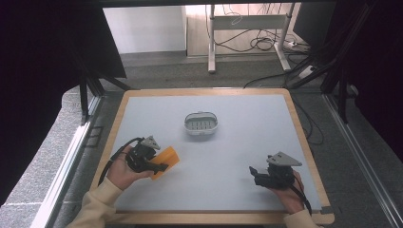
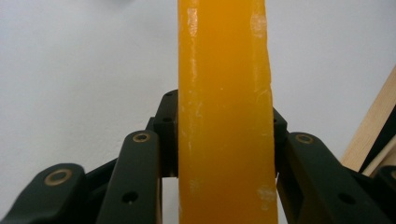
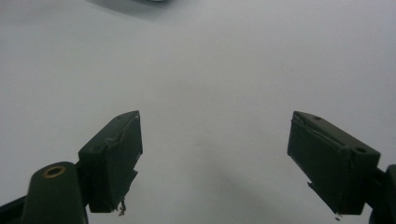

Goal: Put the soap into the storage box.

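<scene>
High view: the left gripper (image 1: 159,166) clamps an orange block (image 1: 166,159), probably soap, half hidden by the jaws, near left on the desk (image 1: 237,156). The right gripper (image 1: 254,172) rests near right, jaws apart.

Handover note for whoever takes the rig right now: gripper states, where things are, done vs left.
Left gripper: shut on the orange bar, held at the table's front left.
Right gripper: open, nothing between its fingers, at the front right.
Small white basket: at table centre, looks empty, apart from both grippers.
Done: bar picked up.
Left: probably placing the bar in the basket, then releasing.
</scene>
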The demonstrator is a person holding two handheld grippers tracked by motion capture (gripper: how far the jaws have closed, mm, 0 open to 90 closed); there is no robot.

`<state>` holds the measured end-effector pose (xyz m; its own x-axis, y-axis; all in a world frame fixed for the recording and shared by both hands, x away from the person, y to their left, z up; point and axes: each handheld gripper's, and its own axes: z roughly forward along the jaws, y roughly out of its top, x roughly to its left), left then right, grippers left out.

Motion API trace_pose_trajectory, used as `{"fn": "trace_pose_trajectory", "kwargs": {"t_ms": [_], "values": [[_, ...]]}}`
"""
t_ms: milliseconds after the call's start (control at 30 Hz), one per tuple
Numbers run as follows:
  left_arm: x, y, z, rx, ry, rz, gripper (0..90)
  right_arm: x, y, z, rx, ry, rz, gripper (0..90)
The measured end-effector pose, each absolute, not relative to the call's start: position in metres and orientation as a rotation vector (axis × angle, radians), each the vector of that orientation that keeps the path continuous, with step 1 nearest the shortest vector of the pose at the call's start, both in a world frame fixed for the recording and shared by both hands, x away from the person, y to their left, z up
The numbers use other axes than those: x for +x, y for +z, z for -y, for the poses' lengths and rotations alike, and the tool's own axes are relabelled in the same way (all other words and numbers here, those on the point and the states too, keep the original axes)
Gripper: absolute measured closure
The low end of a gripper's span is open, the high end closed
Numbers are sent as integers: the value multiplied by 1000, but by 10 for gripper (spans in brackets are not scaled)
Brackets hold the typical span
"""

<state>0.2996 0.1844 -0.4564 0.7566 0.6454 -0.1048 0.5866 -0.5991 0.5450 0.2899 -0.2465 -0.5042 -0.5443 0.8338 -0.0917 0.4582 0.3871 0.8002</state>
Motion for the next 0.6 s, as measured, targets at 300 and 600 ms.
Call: {"fn": "trace_pose_trajectory", "kwargs": {"t_ms": [300,600], "values": [[308,-448,-180,2375,149,-904,616,289,-504,246,1111,1017,-2164,183],[317,-440,-179,2357,165,-901,616,289,-504,247,1111,1016,-2163,183]]}}
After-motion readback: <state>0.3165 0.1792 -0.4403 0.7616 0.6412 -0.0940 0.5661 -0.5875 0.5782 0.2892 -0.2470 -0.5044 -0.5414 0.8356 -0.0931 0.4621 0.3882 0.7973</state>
